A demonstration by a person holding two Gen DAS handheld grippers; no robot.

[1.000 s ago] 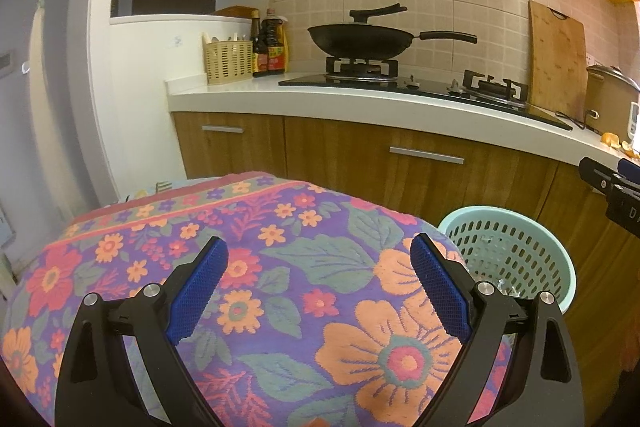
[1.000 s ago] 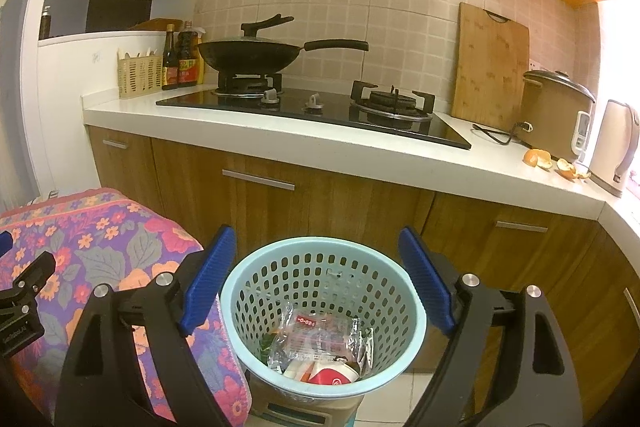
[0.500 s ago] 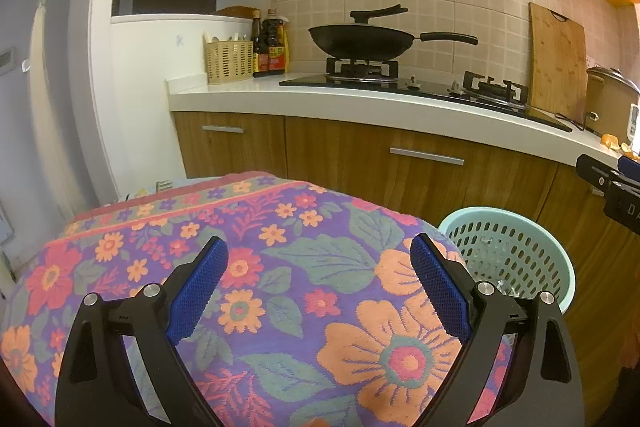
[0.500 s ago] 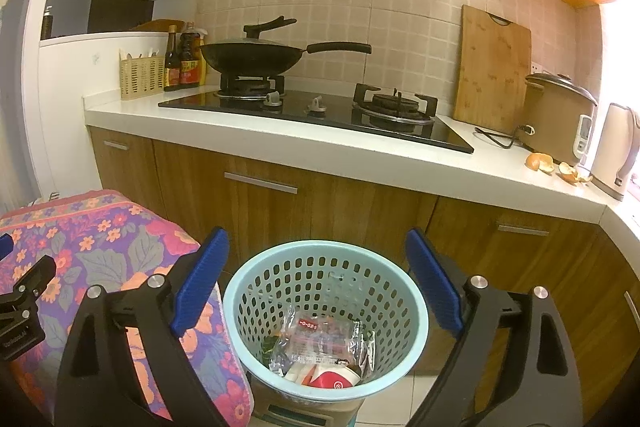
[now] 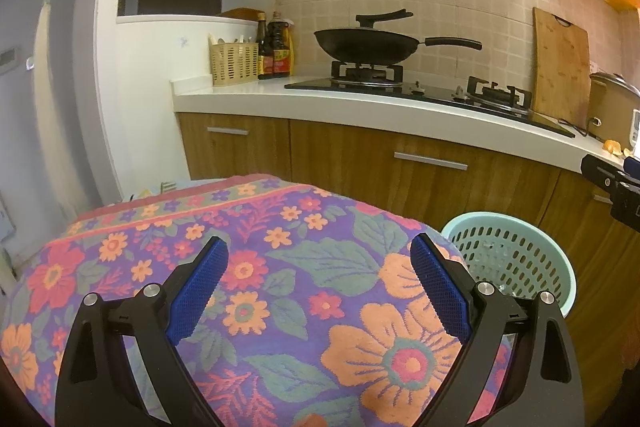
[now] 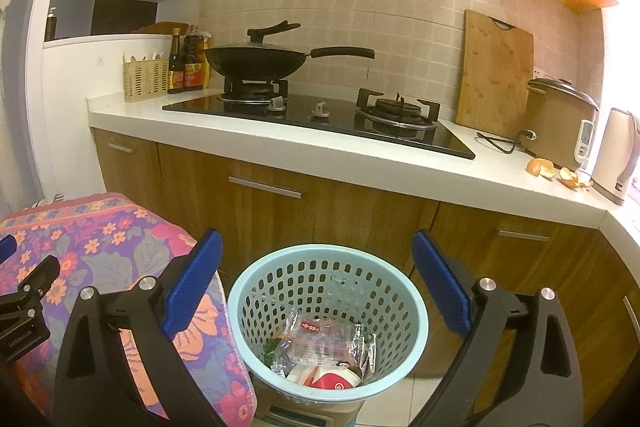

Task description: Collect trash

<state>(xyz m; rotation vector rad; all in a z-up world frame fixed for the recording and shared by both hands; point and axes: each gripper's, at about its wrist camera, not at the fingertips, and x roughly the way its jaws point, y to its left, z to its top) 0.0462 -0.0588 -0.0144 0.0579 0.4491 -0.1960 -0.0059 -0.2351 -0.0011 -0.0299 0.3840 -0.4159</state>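
Note:
A pale green perforated trash basket (image 6: 256, 307) stands on the floor by the cabinets and holds clear wrappers and a red-and-white cup (image 6: 328, 355). My right gripper (image 6: 316, 287) hangs open and empty above its near rim. Orange peels (image 6: 556, 173) lie on the white counter at the right, by the kettle. My left gripper (image 5: 320, 291) is open and empty over a floral cloth (image 5: 280, 267). The basket also shows in the left wrist view (image 5: 560, 267), right of the cloth.
The floral-covered table (image 6: 100, 247) stands left of the basket. The white counter (image 6: 360, 155) carries a gas hob with a black wok (image 6: 256, 61), a cutting board (image 6: 496, 75), a rice cooker (image 6: 560, 123), a kettle (image 6: 616, 155), sauce bottles and a utensil basket (image 6: 144, 79).
My right gripper has drawn back and risen slightly, so the basket sits a little lower and farther in view. The left gripper has barely moved.

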